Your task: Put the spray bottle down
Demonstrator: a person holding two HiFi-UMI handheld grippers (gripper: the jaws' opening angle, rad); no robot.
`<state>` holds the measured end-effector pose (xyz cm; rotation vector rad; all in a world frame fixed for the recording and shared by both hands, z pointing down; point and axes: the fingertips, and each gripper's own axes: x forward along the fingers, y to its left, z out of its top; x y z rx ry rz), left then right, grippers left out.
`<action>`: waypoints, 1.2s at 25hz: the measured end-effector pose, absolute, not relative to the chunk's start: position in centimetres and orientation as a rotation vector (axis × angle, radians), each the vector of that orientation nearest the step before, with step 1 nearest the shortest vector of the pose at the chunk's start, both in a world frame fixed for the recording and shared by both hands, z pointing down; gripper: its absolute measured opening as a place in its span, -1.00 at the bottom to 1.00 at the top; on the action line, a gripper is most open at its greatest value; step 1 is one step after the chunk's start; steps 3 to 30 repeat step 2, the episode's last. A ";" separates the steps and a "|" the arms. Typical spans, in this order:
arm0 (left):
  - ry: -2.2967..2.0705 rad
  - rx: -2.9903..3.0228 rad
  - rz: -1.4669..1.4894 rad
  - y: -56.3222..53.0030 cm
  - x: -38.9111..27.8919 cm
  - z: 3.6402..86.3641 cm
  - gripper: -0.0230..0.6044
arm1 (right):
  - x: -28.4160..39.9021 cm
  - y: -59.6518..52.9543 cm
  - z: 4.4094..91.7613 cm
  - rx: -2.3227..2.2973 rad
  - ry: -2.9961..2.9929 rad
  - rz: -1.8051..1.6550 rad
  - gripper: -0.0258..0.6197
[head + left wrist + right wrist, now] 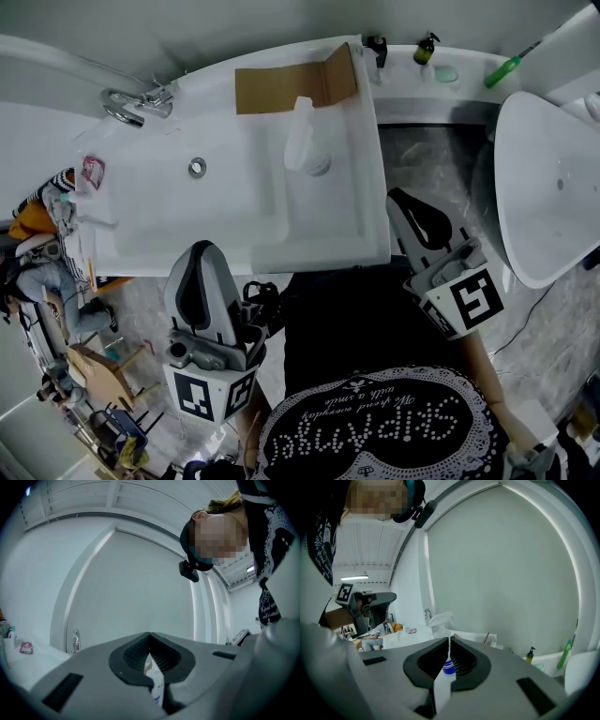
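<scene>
**Head view:** The spray bottle [305, 141] stands upright on the flat right-hand ledge of the sink [337, 239]. It is just in front of a cardboard sheet [281, 86] at the sink's back edge. My left gripper [203, 251] and right gripper [401, 197] hang by the sink's near edge, well apart from the bottle.

**Left gripper view:** My left gripper [149, 634] has its fingers pressed together on nothing. A sliver of the bottle [157, 686] shows through the slot below the tips, far across the sink.

**Right gripper view:** My right gripper [449, 639] is closed and empty too. The bottle's trigger head [440, 619] rises beyond it.

I judge the bottle is already set down. It looks like thin pale plastic, so it is probably light, yielding under a hard pinch, and smooth, perhaps slick beside a sink. Being tall and narrow, it should tip easily. I would take it at the neck under the trigger head.
</scene>
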<state>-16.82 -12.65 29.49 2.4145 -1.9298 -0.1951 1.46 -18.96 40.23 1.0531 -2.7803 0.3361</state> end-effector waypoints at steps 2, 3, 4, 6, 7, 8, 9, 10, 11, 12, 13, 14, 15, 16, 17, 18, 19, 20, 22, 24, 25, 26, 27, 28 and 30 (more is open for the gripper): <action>-1.928 2.420 -0.196 -12.6 -16.7 29.4 -0.91 | 1.5 -19.0 40.2 1.061 -2.779 0.341 -0.84; -1.928 2.420 -0.196 -12.6 -16.7 29.4 -0.91 | 1.5 -19.0 40.2 1.061 -2.779 0.341 -0.84; -1.928 2.420 -0.196 -12.6 -16.7 29.4 -0.91 | 1.5 -19.0 40.2 1.061 -2.779 0.341 -0.84; -1.928 2.420 -0.196 -12.6 -16.7 29.4 -0.91 | 1.5 -19.0 40.2 1.061 -2.779 0.341 -0.84; -1.928 2.420 -0.196 -12.6 -16.7 29.4 -0.91 | 1.5 -19.0 40.2 1.061 -2.779 0.341 -0.84; -1.928 2.420 -0.196 -12.6 -16.7 29.4 -0.91 | 1.5 -19.0 40.2 1.061 -2.779 0.341 -0.84; -1.928 2.420 -0.196 -12.6 -16.7 29.4 -0.91 | 1.5 -19.0 40.2 1.061 -2.779 0.341 -0.84; -1.928 2.420 -0.196 -12.6 -16.7 29.4 -0.91 | 1.5 -19.0 40.2 1.061 -2.779 0.341 -0.84; -1.928 2.420 -0.196 -12.6 -16.7 29.4 -0.91 | 1.5 -19.0 40.2 1.061 -2.779 0.341 -0.84; -1.928 2.420 -0.196 -12.6 -16.7 29.4 -0.91 | 1.5 -19.0 40.2 1.061 -2.779 0.341 -0.84; -1.928 2.420 -0.196 -12.6 -16.7 29.4 -0.91 | 1.5 -19.0 40.2 1.061 -2.779 0.341 -0.84; -1.928 2.420 -0.196 -12.6 -16.7 29.4 -0.91 | 1.5 -19.0 40.2 1.061 -2.779 0.341 -0.84; -1.928 2.420 -0.196 -12.6 -16.7 29.4 -0.91 | 1.5 -19.0 40.2 1.061 -2.779 0.341 -0.84; -1.928 2.420 -0.196 -12.6 -16.7 29.4 -0.91 | 1.5 -19.0 40.2 1.061 -2.779 0.341 -0.84; -1.928 2.420 -0.196 -12.6 -16.7 29.4 -0.91 | 1.5 -19.0 40.2 1.061 -2.779 0.341 -0.84; -1.928 2.420 -0.196 -12.6 -16.7 29.4 -0.91 | 1.5 -19.0 40.2 1.061 -2.779 0.341 -0.84; -1.928 2.420 -0.196 -12.6 -16.7 29.4 -0.91 | 1.5 -19.0 40.2 1.061 -2.779 0.341 -0.84; -1.928 2.420 -0.196 -12.6 -16.7 29.4 -0.91 | 1.5 -19.0 40.2 1.061 -2.779 0.341 -0.84; -1.928 2.420 -0.196 -12.6 -16.7 29.4 -0.91 | 1.5 -19.0 40.2 1.061 -2.779 0.341 -0.84; -1.928 2.420 -0.196 -12.6 -16.7 29.4 -0.91 | 1.5 -19.0 40.2 1.061 -2.779 0.341 -0.84; -1.928 2.420 -0.196 -12.6 -16.7 29.4 -0.91 | 1.5 -19.0 40.2 1.061 -2.779 0.341 -0.84; -1.928 2.420 -0.196 -12.6 -16.7 29.4 -0.91 | 1.5 -19.0 40.2 1.061 -2.779 0.341 -0.84; -1.928 2.420 -0.196 -12.6 -16.7 29.4 -0.91 | 1.5 -19.0 40.2 1.061 -2.779 0.341 -0.84; -1.928 2.420 -0.196 -12.6 -16.7 29.4 -0.91 | 1.5 -19.0 40.2 1.061 -2.779 0.341 -0.84; -1.928 2.420 -0.196 -12.6 -16.7 29.4 -0.91 | 1.5 -19.0 40.2 1.061 -2.779 0.341 -0.84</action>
